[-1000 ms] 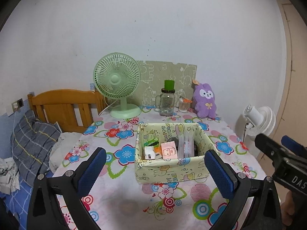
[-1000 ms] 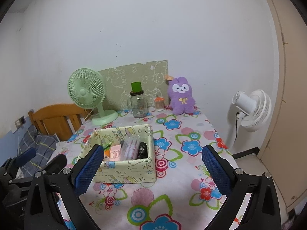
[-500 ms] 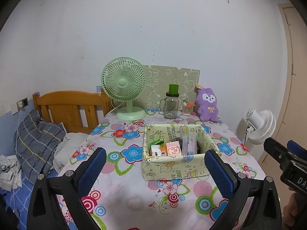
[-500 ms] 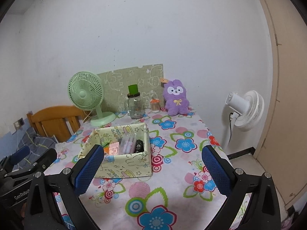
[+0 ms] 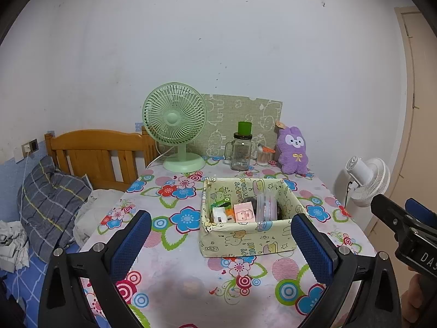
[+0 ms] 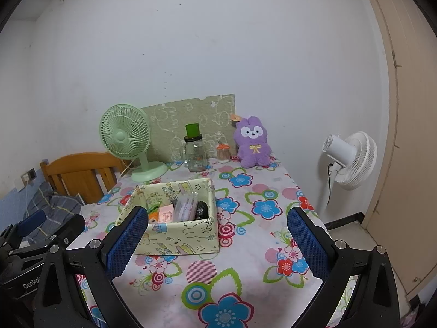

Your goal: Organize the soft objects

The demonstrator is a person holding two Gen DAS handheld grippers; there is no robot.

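A purple plush bunny (image 5: 293,150) (image 6: 253,143) sits upright at the back of the floral table, against the wall. A pale yellow fabric box (image 5: 247,216) (image 6: 174,216) stands mid-table with small items inside. My left gripper (image 5: 221,242) hangs open over the table's near edge, in front of the box, with nothing between its fingers. My right gripper (image 6: 218,242) is open too, held above the near right part of the table, well short of the bunny. Each gripper shows at the edge of the other's view.
A green desk fan (image 5: 176,125), a glass jar with a green cup on it (image 5: 241,150) and a small orange-lidded jar (image 5: 263,155) line the back. A white floor fan (image 6: 348,158) stands right of the table; a bed with a wooden headboard (image 5: 92,153) lies left.
Both grippers have drawn back and up from the table, so the box and bunny look smaller and farther. Both stayed open and empty.
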